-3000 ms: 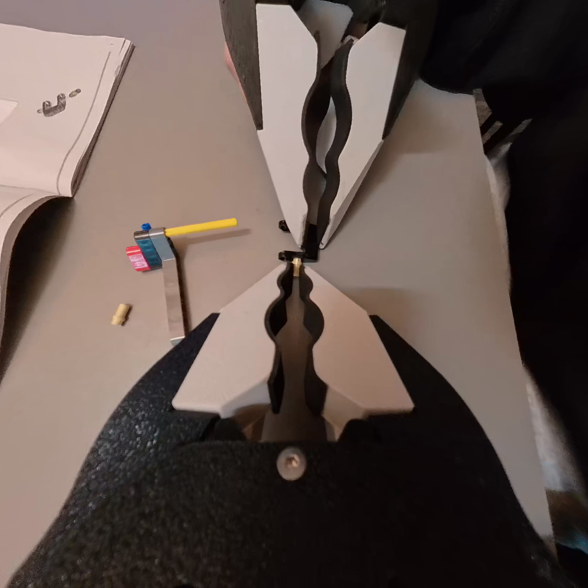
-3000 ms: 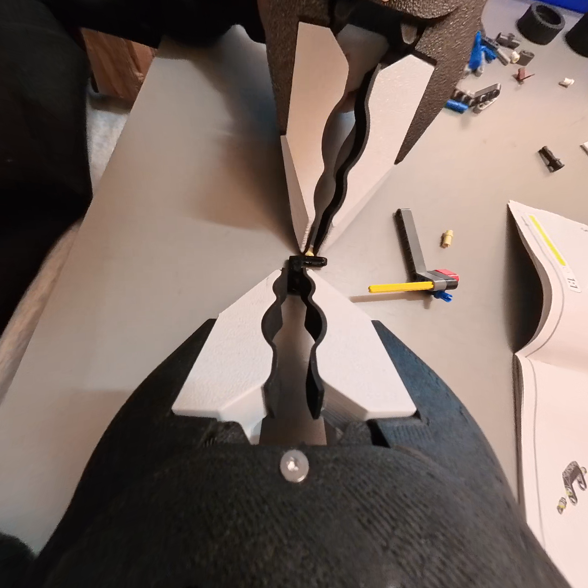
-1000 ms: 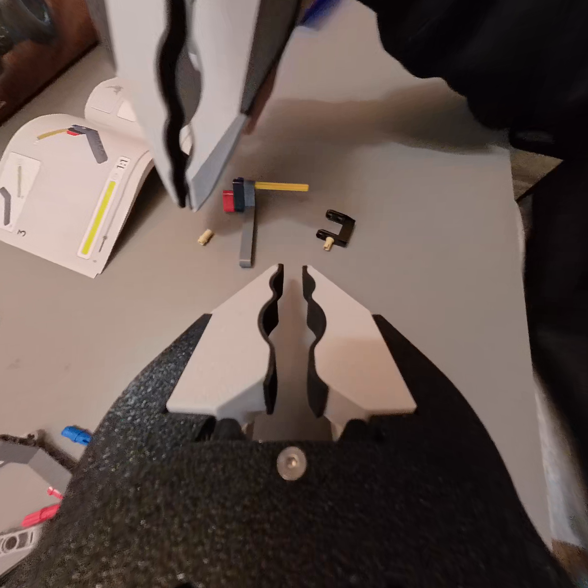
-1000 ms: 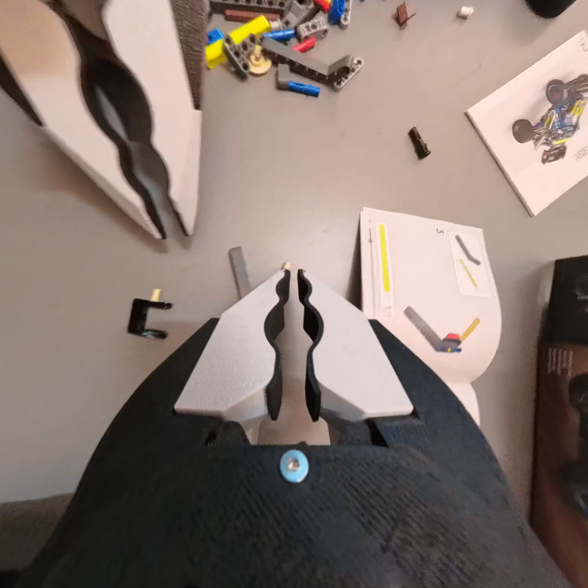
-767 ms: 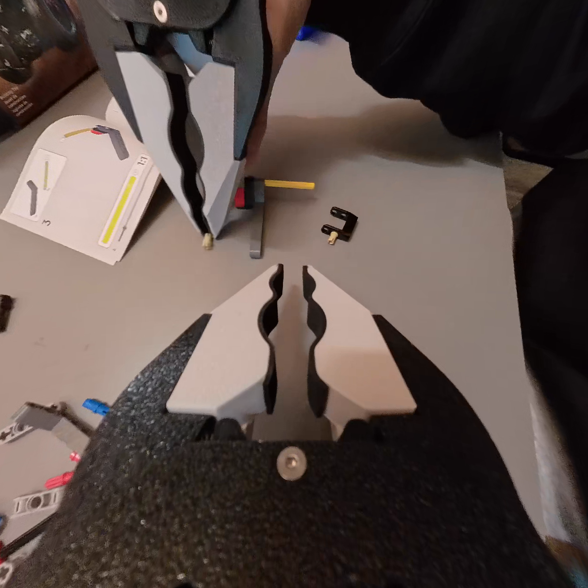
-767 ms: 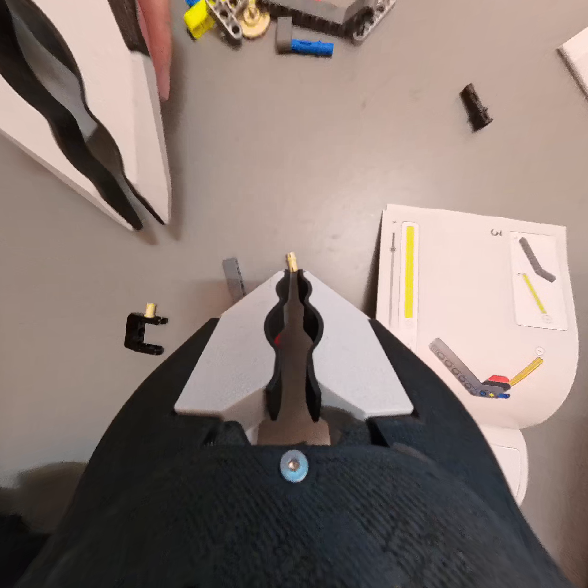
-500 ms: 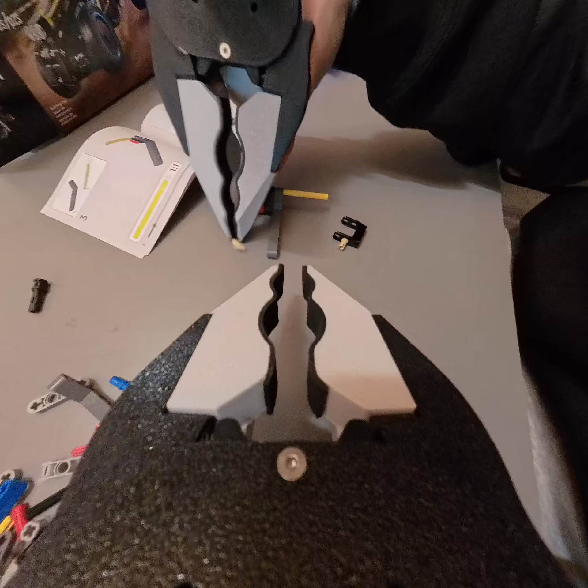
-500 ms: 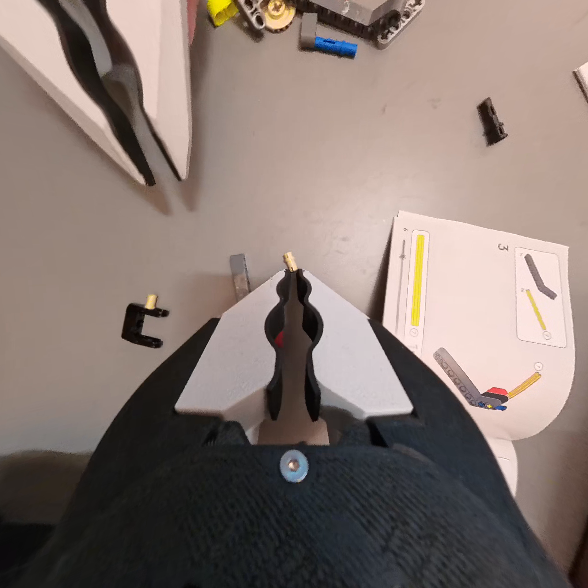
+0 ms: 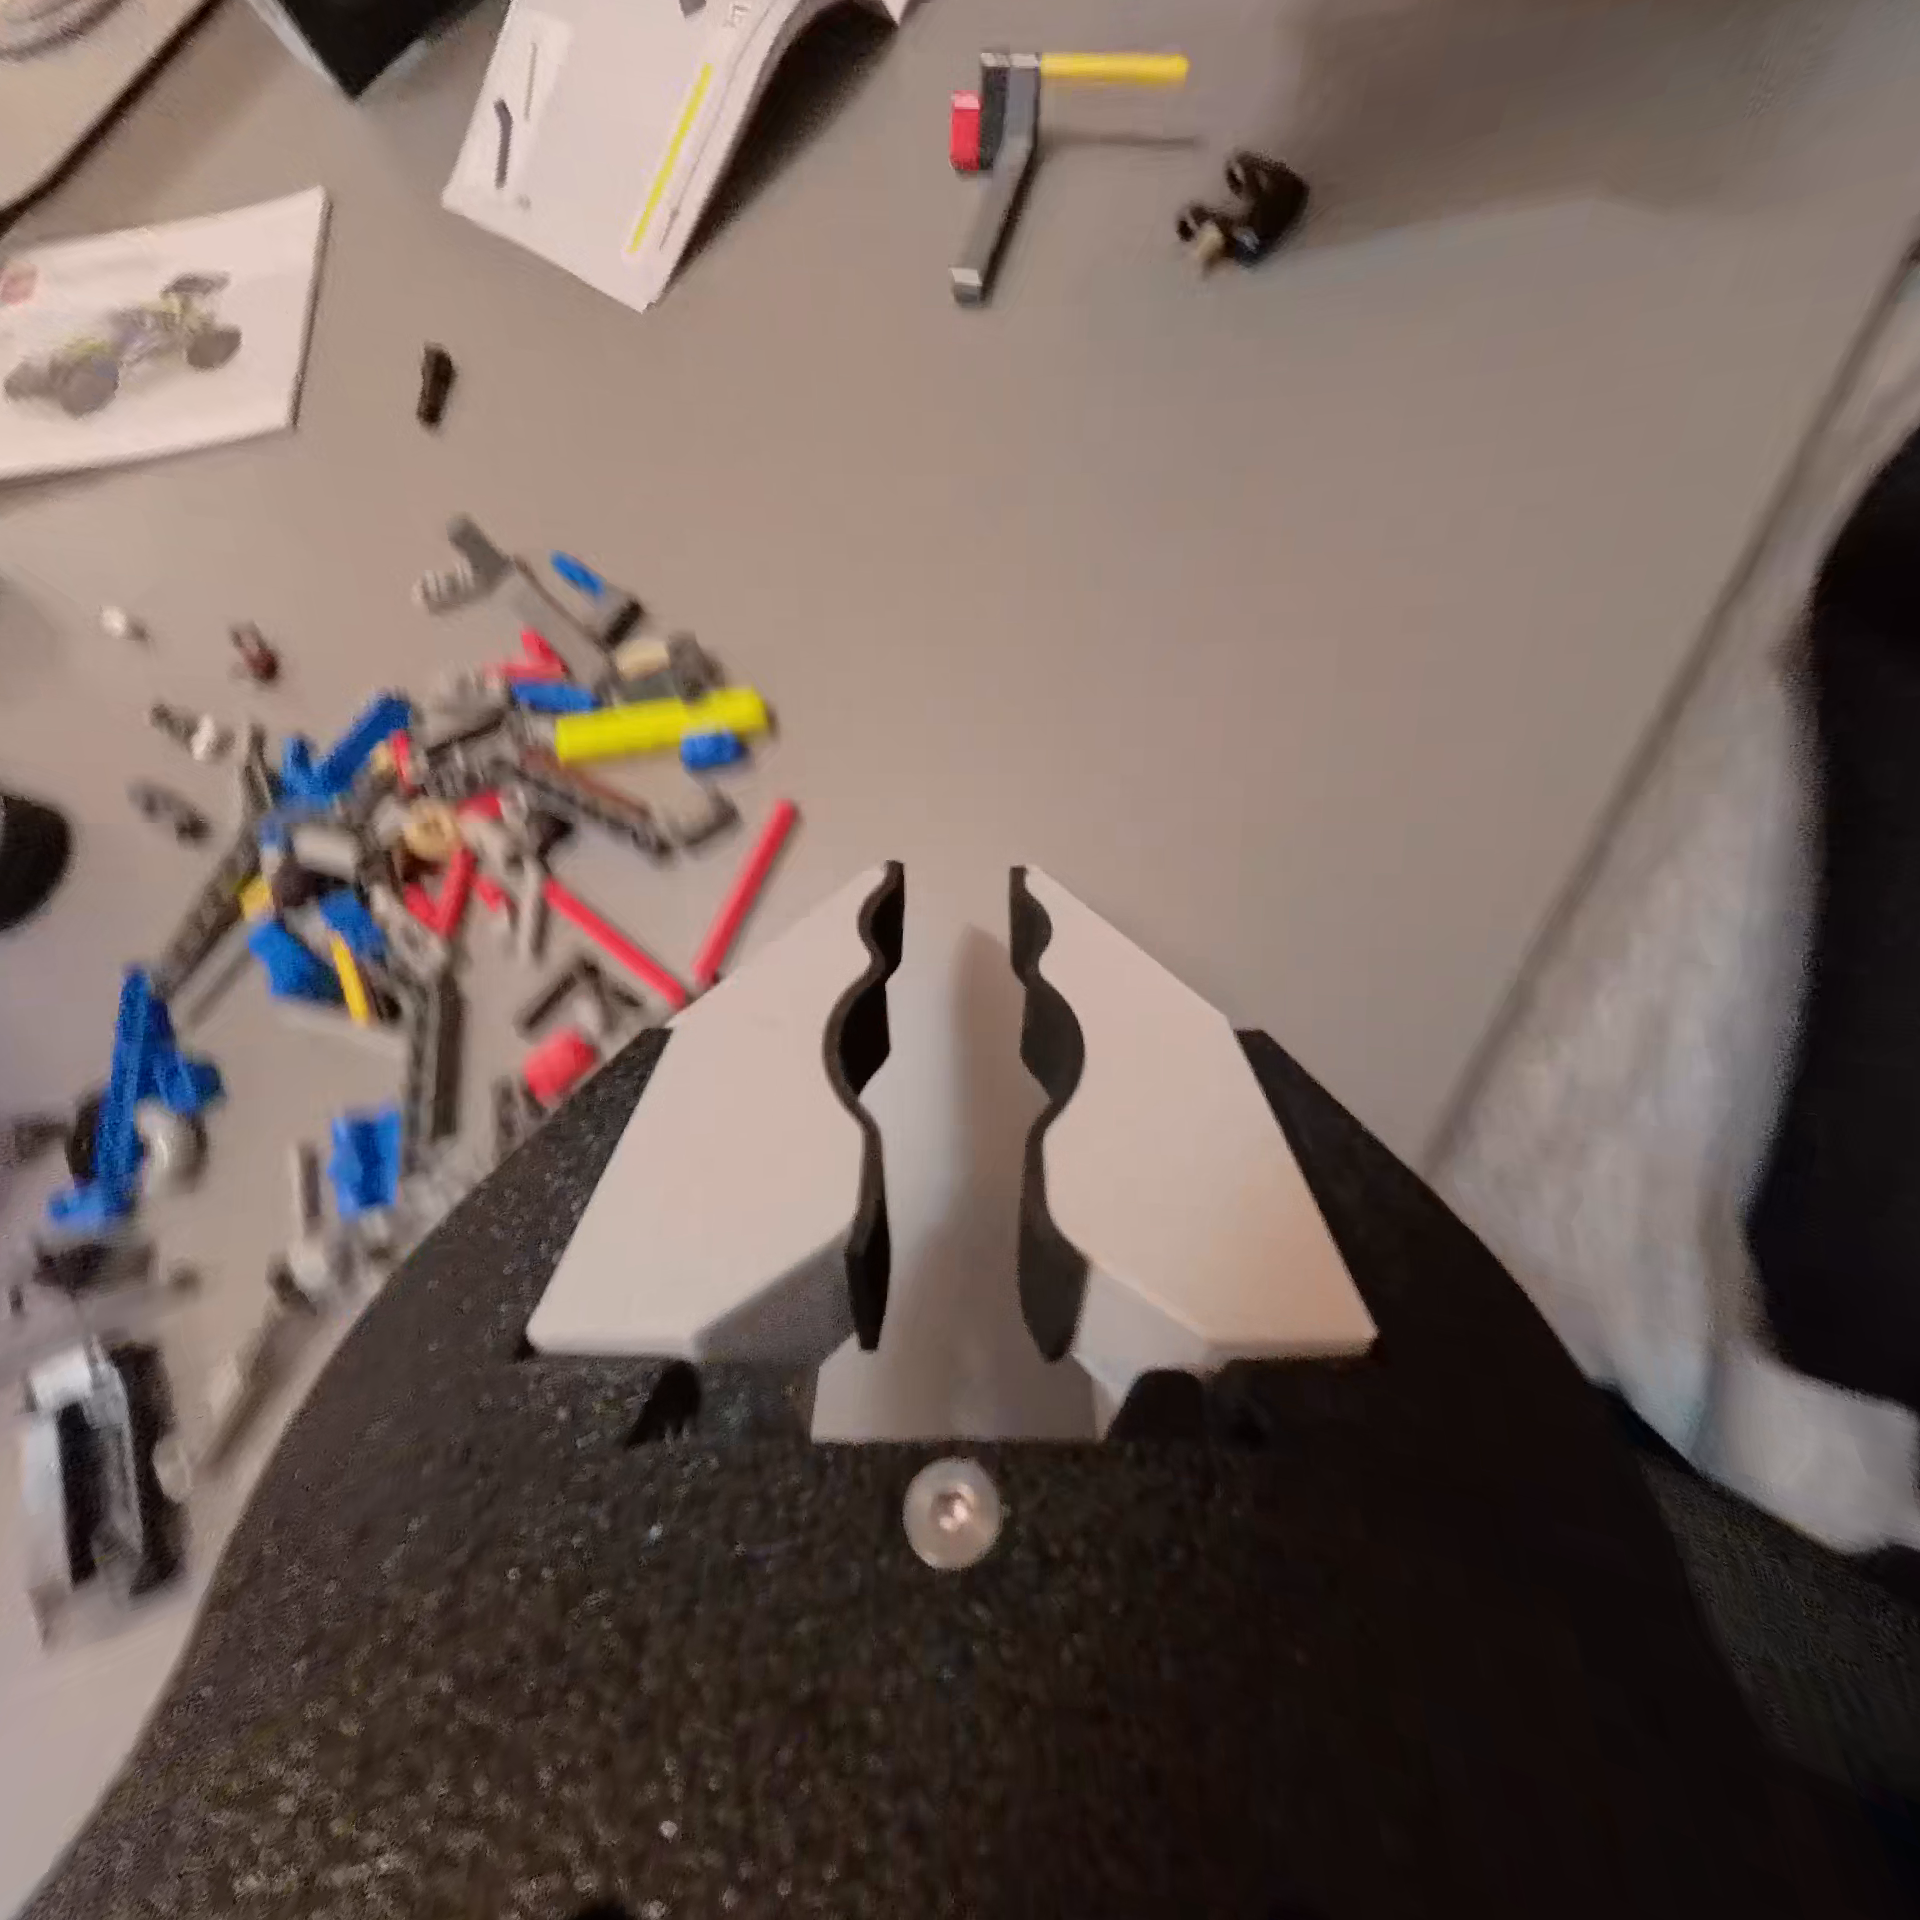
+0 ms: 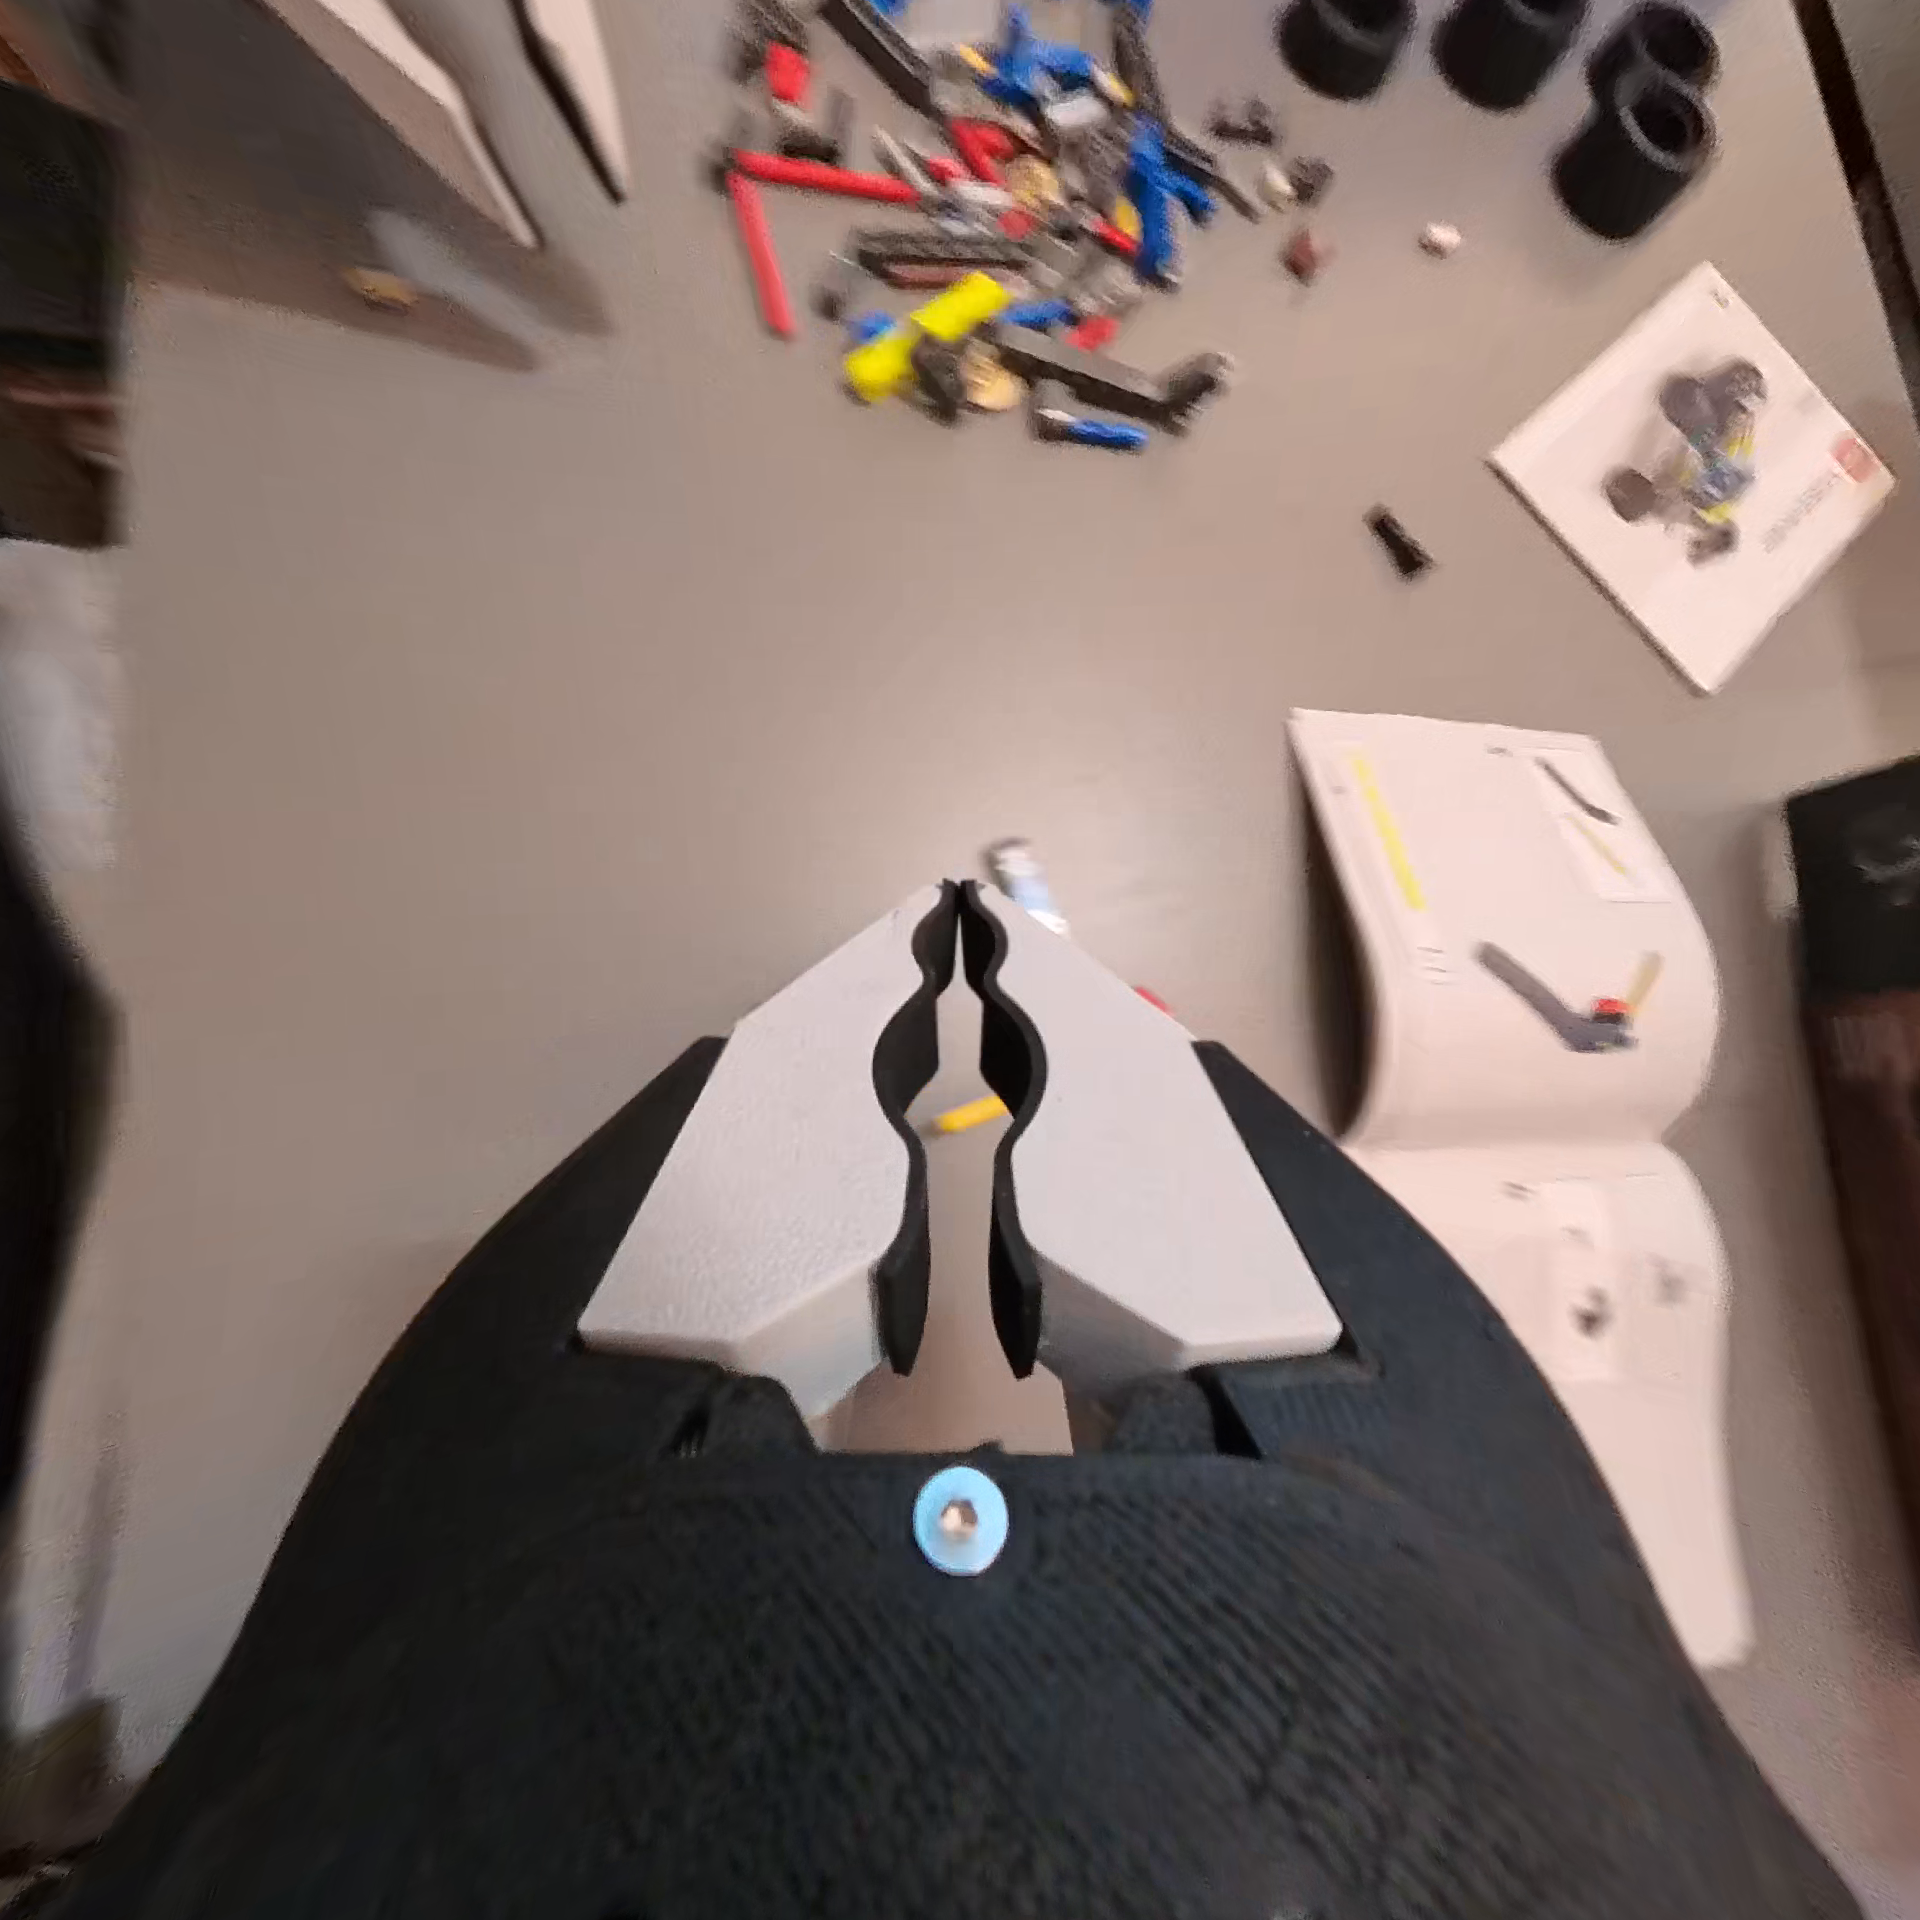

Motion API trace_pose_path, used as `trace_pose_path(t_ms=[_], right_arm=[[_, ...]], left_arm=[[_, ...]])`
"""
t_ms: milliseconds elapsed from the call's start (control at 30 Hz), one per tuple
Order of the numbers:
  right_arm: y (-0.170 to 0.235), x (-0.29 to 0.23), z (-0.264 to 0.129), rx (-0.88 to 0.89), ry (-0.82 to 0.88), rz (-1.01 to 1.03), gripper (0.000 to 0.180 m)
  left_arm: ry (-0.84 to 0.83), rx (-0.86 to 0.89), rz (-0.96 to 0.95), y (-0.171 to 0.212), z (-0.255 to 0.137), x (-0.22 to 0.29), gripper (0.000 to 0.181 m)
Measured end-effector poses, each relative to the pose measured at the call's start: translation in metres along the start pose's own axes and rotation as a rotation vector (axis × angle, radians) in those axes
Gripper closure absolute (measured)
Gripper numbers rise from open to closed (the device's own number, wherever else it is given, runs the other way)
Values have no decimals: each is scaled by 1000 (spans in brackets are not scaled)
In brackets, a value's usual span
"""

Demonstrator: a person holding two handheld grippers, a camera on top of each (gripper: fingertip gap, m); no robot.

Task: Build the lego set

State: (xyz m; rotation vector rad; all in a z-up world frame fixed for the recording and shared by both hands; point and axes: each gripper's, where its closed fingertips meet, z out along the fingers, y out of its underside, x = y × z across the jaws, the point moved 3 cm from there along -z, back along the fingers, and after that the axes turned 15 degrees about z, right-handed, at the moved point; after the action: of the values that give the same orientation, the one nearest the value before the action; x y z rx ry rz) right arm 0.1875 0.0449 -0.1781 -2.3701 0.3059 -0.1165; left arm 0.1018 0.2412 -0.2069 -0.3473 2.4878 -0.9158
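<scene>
Build is sitting at a very early stage, judging by the counter (image 9: 1143,582).

- Only one small assembly (image 9: 997,156) is showing as put together: a grey beam with a red piece and a yellow rod, lying at the far edge of the left wrist view. Same piece is peeking out beneath the right gripper (image 10: 958,886) in its own view.
- Just beside the assembly, a black bracket (image 9: 1242,208) with a tan pin in it is lying loose, not joined to the beam.
- The open instruction booklet (image 10: 1507,914) is lying near the assembly, showing a drawing of a beam with a rod. A second booklet (image 10: 1829,468) is lying closed, farther off.
- The bulk of the set is still a loose pile of parts (image 9: 416,831), blue, red, yellow, grey and black, well apart from the assembly. Black tyres (image 10: 1621,156) are standing unused beyond the pile. A lone black pin (image 9: 434,382) is lying between pile and booklet.
- Left gripper (image 9: 956,873): fingers are standing apart with a clear gap, holding nothing, pointing toward the pile.
- Right gripper: fingers are pressed together at the tips; nothing visible between them, though blur is making a tiny piece hard to rule out.

Nearly everything appears left to do.
</scene>
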Motion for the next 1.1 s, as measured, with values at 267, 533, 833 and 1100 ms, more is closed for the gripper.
trace_pose_path(t_ms=[267,533,833,1100], right_arm=[[18,-72,13,115,-131,55,180],[25,-93,18,105,-181,40,180],[61,-65,-3,20,-84,136,172],[106,-31,-38,131,-22,194,163]], left_arm=[[85,-2,-88,23,-23,61,159],[119,24,-66,12,0,56,177],[254,173,202,-86,67,60,177],[379,184,358,-165,161,85,174]])
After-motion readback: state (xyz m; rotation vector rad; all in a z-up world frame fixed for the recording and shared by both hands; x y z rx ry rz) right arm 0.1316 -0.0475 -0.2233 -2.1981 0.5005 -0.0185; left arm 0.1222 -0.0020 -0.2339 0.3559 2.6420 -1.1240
